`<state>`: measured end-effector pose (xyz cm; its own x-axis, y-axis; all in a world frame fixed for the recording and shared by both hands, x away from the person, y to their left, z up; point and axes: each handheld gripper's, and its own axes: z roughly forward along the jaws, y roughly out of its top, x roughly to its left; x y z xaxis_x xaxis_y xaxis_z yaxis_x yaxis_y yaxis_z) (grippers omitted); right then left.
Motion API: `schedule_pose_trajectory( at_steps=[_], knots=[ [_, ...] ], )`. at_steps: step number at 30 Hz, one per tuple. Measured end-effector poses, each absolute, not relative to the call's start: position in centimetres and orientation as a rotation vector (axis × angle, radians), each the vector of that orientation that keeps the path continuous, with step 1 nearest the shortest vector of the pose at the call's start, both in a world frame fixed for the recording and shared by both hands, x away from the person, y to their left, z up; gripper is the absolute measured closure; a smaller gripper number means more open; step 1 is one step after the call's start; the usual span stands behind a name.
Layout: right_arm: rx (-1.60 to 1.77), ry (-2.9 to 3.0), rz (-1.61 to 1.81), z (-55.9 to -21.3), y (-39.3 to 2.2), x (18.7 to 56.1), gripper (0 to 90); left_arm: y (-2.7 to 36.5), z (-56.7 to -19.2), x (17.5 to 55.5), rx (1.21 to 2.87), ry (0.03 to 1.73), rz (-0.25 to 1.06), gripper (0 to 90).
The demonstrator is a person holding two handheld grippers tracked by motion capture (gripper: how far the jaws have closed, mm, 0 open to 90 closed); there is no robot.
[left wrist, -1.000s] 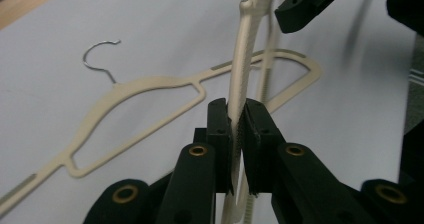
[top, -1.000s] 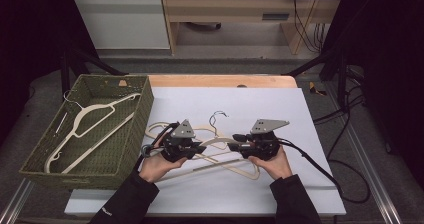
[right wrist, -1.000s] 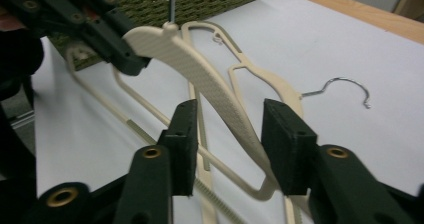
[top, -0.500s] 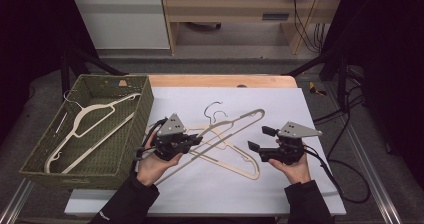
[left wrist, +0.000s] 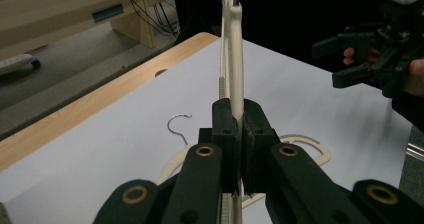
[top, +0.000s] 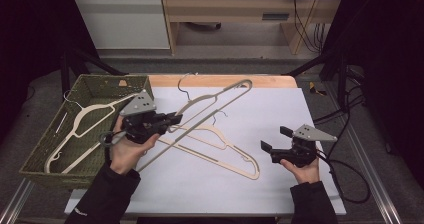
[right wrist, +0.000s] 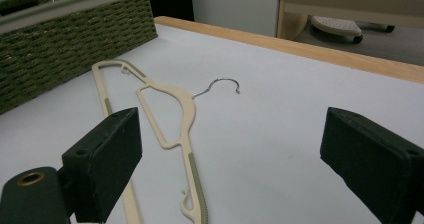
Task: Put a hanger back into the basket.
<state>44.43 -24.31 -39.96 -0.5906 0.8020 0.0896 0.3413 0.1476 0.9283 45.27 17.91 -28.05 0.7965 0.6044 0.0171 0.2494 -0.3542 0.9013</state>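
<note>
The left gripper (top: 176, 119) was clamped on a beige hanger (top: 210, 101), holding it tilted above the table, its jaws pinched tight on the hanger's edge in the left gripper view (left wrist: 239, 129). The right gripper (top: 274, 139) hung apart from both hangers near the table's right side; its jaws had just been opening and stood wide with nothing between them (right wrist: 230, 174). Largest was the white table (top: 300, 109), with a green woven basket (top: 100, 84) at its left edge holding a third hanger (top: 85, 121). A second hanger (top: 225, 151) lay flat on the table between the two grippers, its wire hook (right wrist: 220, 86) pointing away.
</note>
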Motion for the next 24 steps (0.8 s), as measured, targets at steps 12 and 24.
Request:
schedule_pose_trajectory(
  at_steps=[12, 24],
  knots=[
    [1.119, 1.985, 1.417, -40.2, -24.9, 44.3, 7.5, 24.2, -25.6, 46.9, 1.910, 0.710, 0.477, 86.4],
    [1.113, 1.985, 1.416, -40.2, -25.1, 44.2, 7.1, 30.3, -25.4, 48.0, 1.891, 0.779, 0.511, 86.4]
  ],
)
